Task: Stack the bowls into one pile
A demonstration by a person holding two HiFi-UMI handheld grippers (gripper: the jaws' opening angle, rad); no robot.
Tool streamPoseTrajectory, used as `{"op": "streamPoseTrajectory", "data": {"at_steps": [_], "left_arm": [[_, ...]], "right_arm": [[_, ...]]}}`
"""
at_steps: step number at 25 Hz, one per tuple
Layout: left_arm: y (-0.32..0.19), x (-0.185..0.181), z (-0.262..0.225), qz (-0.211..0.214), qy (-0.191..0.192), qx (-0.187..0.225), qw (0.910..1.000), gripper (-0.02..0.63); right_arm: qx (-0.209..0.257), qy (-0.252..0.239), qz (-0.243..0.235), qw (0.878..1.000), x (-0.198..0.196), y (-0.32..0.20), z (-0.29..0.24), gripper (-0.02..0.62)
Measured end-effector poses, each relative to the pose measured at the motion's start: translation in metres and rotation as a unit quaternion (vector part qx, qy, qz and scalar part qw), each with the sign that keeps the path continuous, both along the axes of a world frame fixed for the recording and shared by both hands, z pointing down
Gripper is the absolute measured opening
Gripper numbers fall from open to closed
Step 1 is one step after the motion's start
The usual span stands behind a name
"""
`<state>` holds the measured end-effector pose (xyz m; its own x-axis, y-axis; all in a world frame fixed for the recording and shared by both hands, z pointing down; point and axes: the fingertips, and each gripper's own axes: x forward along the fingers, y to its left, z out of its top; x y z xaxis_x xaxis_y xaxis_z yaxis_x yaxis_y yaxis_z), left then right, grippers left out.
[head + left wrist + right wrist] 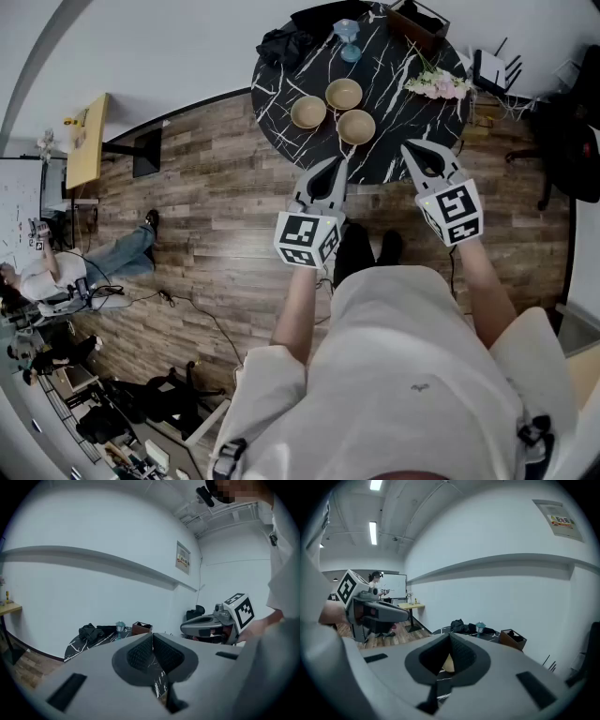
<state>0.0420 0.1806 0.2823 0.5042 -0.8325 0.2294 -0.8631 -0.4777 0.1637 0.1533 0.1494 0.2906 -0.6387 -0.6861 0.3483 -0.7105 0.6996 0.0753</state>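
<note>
Hovering off tabletop's point(394, 112) near edge w/ both tools: held L gripper point(339, 164) jaws pressed fully together, nothing betw. them; same for R gripper point(409, 147), also empty. Touched no bowl. Found 3 nr that edge, unstacked, in close cluster: left bowl point(308, 112), far bowl point(344, 94), right bowl point(356, 127).

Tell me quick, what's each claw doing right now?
Left claw: closed, holding nothing.
Right claw: closed, holding nothing.
</note>
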Motion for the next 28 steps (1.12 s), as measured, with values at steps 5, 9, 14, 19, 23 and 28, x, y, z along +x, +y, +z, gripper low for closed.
{"op": "streamPoseTrajectory", "data": {"at_steps": [5,9,14,19,23,28], "left_arm": [[0.006,0.003,-0.004,-0.003,0.002,0.002,1.0000,0.006],[0.013,0.009,-0.005,-0.001,0.002,0.004,1.0000,0.006],[0.019,0.009,-0.006,-0.002,0.005,0.008,1.0000,0.006],[0.026,0.011,0.002,-0.001,0.006,0.002,1.0000,0.006],[0.031,0.012,0.011,-0.003,0.005,-0.006,1.0000,0.006],[0.036,0.016,0.024,0.002,0.008,-0.019,0.9998,0.006]], "right_arm": [[0.009,-0.011,-0.003,1.000,0.000,0.008,-0.008,0.003],[0.009,-0.008,-0.003,1.000,0.005,0.018,-0.006,0.003],[0.014,-0.003,-0.003,1.000,0.008,0.025,-0.006,0.003],[0.004,-0.025,-0.005,1.000,0.007,0.031,-0.006,0.005],[-0.002,-0.013,-0.011,1.000,0.007,0.037,0.001,0.005],[-0.017,-0.002,-0.013,1.000,0.008,0.040,0.012,0.005]]}}
